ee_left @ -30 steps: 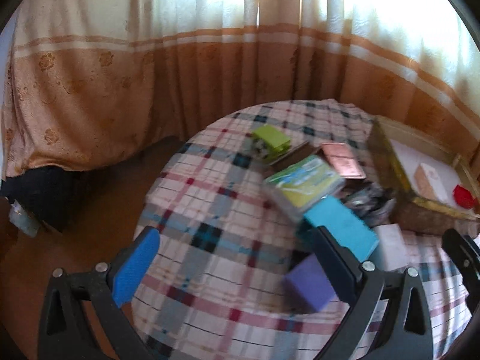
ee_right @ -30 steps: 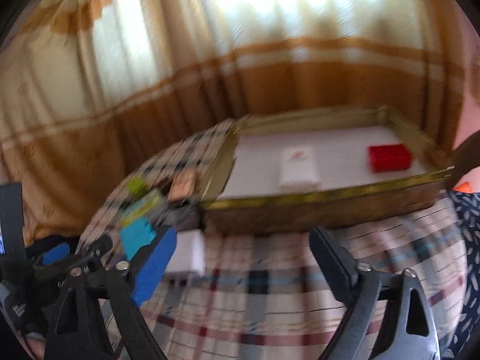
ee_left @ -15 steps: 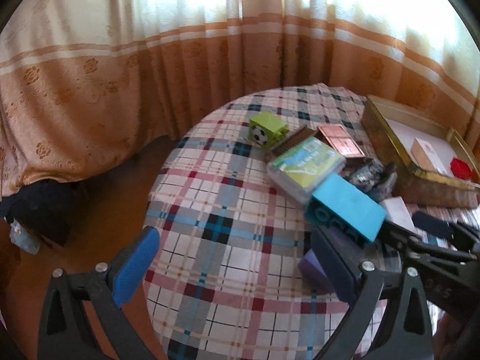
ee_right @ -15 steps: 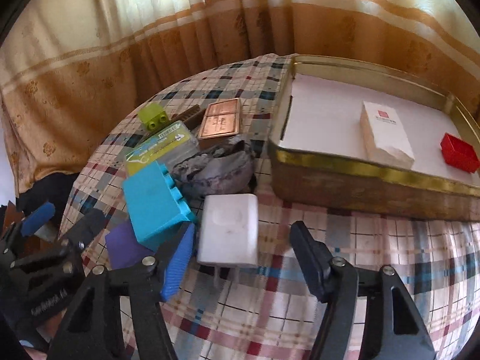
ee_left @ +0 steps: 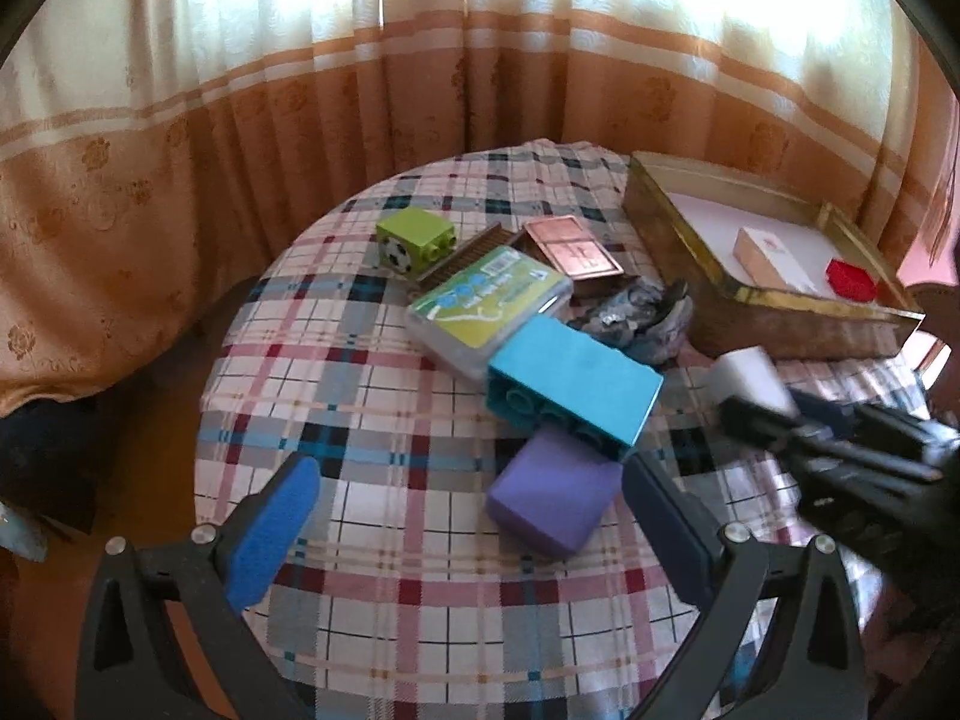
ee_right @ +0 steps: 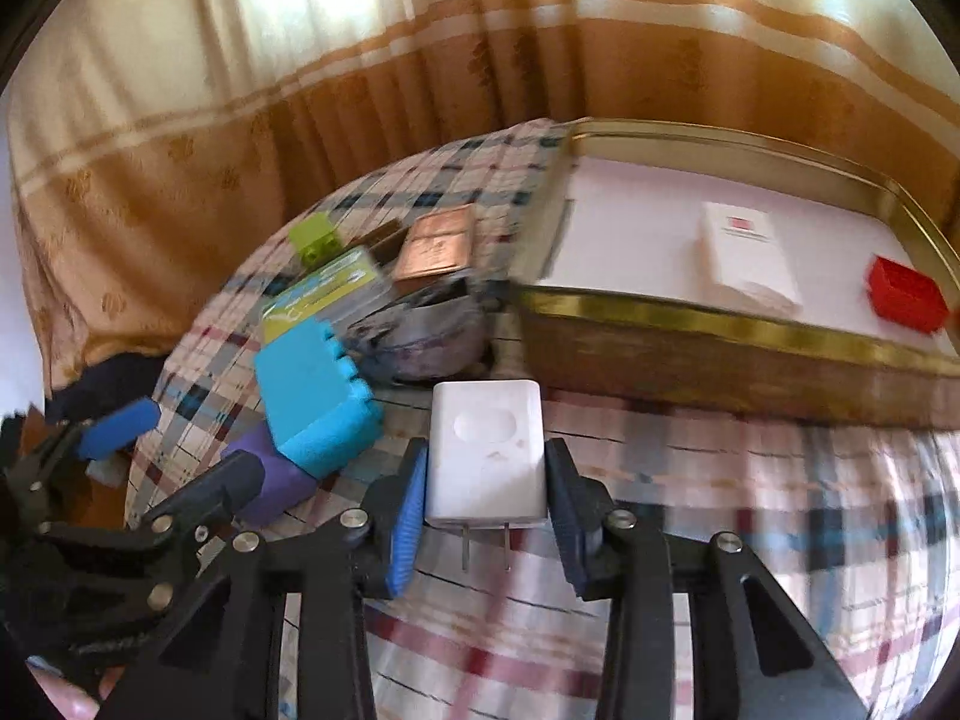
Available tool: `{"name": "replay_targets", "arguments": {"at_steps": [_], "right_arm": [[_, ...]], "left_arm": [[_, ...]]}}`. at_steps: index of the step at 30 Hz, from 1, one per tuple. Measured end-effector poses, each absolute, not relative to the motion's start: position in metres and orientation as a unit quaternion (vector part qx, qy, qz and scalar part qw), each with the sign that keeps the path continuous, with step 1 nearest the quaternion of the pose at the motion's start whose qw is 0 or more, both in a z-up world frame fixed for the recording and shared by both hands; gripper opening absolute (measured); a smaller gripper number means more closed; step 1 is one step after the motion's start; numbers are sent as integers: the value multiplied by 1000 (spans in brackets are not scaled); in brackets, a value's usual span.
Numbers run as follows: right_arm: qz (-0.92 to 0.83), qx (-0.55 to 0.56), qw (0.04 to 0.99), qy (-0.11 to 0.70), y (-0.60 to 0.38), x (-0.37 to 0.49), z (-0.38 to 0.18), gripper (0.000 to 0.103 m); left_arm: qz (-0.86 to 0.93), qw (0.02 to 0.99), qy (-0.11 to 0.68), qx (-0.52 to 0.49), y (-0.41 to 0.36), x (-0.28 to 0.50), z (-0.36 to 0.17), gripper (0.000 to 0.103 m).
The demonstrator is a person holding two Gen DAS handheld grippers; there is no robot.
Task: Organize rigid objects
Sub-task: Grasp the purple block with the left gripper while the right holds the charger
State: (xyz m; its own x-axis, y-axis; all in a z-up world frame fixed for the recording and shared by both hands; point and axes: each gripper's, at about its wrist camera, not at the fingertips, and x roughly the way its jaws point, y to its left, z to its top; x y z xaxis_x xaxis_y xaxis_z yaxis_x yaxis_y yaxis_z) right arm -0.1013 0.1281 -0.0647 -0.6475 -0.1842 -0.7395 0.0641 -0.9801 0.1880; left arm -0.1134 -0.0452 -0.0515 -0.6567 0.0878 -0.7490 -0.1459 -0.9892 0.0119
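Our right gripper [ee_right: 486, 501] has dropped over the white charger [ee_right: 487, 453] on the table [ee_right: 750, 480], jaws closing against its sides, ready for the gold tray [ee_right: 720, 324]; our left gripper [ee_left: 474, 516] hovers spread.

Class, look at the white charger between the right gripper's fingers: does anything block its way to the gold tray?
Nothing visible lies between the white charger and the gold tray; only the tray's near wall must be cleared.
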Motion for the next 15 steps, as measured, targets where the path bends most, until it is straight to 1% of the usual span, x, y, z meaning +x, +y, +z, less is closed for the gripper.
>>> {"name": "replay_targets", "arguments": {"at_steps": [3,6,8,10,11,12,13,15], "right_arm": [[-912,395,65,-89,141,-92,-59,41],[-908,398,74,-110,149,-89,-62,41],[-903,405,74,-120,149,-91,-66,41],[-899,412,77,-124,148,-91,-69,41],[-898,414,79,-125,147,-91,-70,41],[-898,414,80,-123,146,-90,-70,41],[-899,412,80,-123,146,-90,-69,41],[-900,409,80,-125,147,-88,-69,41]], "left_arm": [[904,65,44,-420,-37,-118,-57,100],[899,68,58,-429,-27,-119,-63,92],[893,74,72,-439,-22,-121,-68,77],[894,87,78,-433,-19,-119,-67,71],[895,92,77,-431,-19,-118,-66,62],[894,103,75,-429,-18,-117,-65,56],[895,112,75,-425,-17,-115,-65,52],[897,110,80,-421,-16,-114,-65,52]]}}
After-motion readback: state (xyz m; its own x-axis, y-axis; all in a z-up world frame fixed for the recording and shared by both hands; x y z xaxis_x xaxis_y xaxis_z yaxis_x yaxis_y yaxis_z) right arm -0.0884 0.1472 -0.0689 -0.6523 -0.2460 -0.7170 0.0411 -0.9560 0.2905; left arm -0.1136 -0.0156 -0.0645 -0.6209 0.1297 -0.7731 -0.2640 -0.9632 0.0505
